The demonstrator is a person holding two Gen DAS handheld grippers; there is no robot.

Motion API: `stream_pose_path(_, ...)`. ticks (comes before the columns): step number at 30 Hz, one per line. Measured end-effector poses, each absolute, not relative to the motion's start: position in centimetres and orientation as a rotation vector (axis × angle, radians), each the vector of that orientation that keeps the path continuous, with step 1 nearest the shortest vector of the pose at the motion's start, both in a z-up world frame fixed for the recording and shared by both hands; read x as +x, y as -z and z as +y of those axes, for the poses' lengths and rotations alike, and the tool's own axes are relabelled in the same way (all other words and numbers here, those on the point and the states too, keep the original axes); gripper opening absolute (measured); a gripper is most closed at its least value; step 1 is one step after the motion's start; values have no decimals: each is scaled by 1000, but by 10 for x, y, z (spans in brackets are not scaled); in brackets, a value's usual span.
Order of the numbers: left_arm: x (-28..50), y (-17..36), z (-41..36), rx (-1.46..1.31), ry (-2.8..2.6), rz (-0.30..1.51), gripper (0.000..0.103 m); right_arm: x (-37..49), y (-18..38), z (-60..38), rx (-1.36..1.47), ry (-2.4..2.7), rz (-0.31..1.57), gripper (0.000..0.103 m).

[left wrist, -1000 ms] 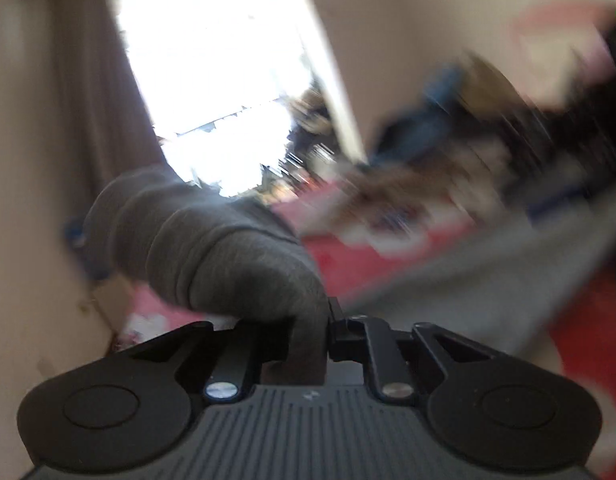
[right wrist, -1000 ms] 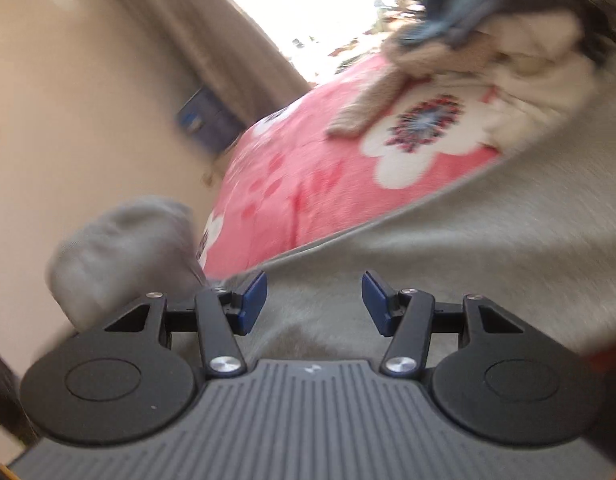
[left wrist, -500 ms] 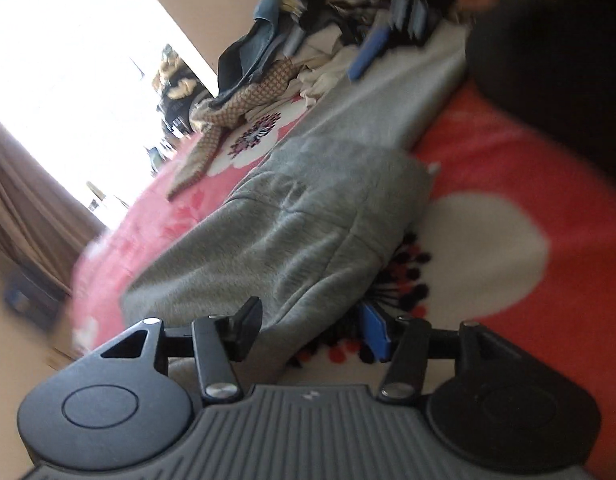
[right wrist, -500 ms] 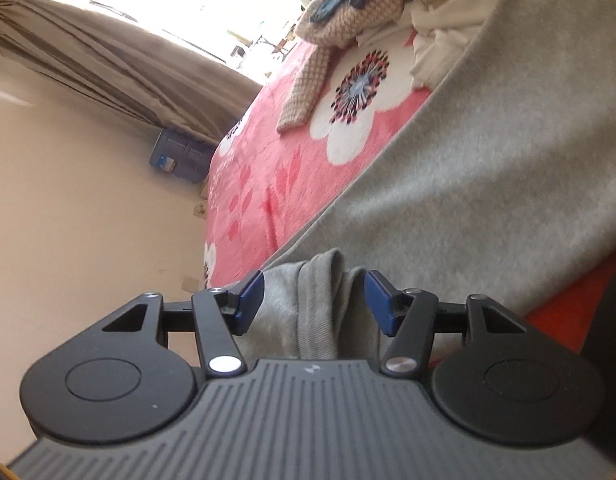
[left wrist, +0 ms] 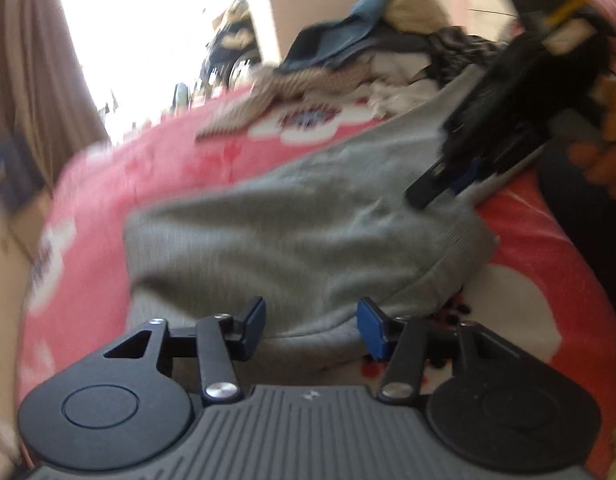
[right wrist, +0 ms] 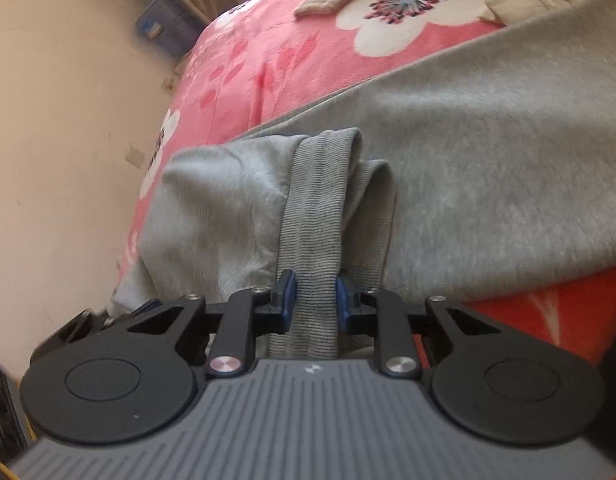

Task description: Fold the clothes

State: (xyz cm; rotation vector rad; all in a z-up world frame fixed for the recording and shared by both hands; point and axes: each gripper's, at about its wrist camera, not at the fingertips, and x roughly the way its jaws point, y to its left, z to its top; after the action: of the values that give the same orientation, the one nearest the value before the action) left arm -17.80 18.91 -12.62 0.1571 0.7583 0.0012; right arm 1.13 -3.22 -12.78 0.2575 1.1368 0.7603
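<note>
We see a bed (left wrist: 156,168) under a pink blanket with white flowers, filling the ground ahead of both sets of jaws. On it lies a grey sweatshirt (left wrist: 292,232), spread flat; in the left wrist view its long axis runs from just ahead of the jaws away toward the upper right, where its far end meets a heap of clothes (left wrist: 371,56) at the far side of the bed. The near end of the sweatshirt is doubled over on itself, its folded edge reaching between the two pads of our left gripper (left wrist: 311,326).

Our left gripper has its jaws spread wide, holding nothing; the grey cloth lies just beyond and partly between them, and we cannot tell whether the pads touch it.

Our right gripper (right wrist: 313,300) has its jaws pressed in on a ribbed band (right wrist: 319,208) of the sweatshirt. The band runs straight away from the jaws, then bends over itself in a loop ahead of them. Plain grey fleece bunches to the left of the jaws, and the broad body of the sweatshirt stretches off to the right and upward.

In the left wrist view, the right gripper shows up ahead and to the right, blurred, with its tips at the sweatshirt's far right edge.

A brown curtain (left wrist: 32,60) hangs far to the left beside a bright window (left wrist: 160,28).
</note>
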Motion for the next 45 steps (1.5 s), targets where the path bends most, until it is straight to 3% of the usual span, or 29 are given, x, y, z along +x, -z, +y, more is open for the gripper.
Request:
stream_pose_path(5, -183, 125, 207, 55, -3, 756, 45, -1, 109, -40, 302, -800, 1119, 4)
stream_pose_path(10, -176, 130, 207, 51, 5, 766, 46, -5, 133, -39, 259, -740, 1156, 5)
stream_pose_path(14, -175, 139, 200, 105, -2, 778, 47, 3, 131, -44, 292, -755, 1164, 14)
stream_pose_path(16, -175, 140, 199, 116, -1, 775, 48, 9, 122, -52, 338, -762, 1125, 34)
stream_pose_path(17, -175, 141, 199, 118, 0, 774, 48, 12, 118, -56, 362, -765, 1107, 57)
stream_pose_path(18, -175, 141, 199, 117, 2, 774, 48, 19, 118, -57, 387, -761, 1093, 72)
stream_pose_path(21, -176, 141, 200, 109, 5, 774, 48, 45, 123, -59, 483, -751, 1070, 85)
stream_pose_path(29, -176, 142, 202, 99, 8, 774, 48, 97, 181, -49, 718, -687, 1216, 88)
stream_pose_path(45, -177, 144, 201, 92, 6, 772, 50, 63, 187, -32, 732, -890, 1311, 90)
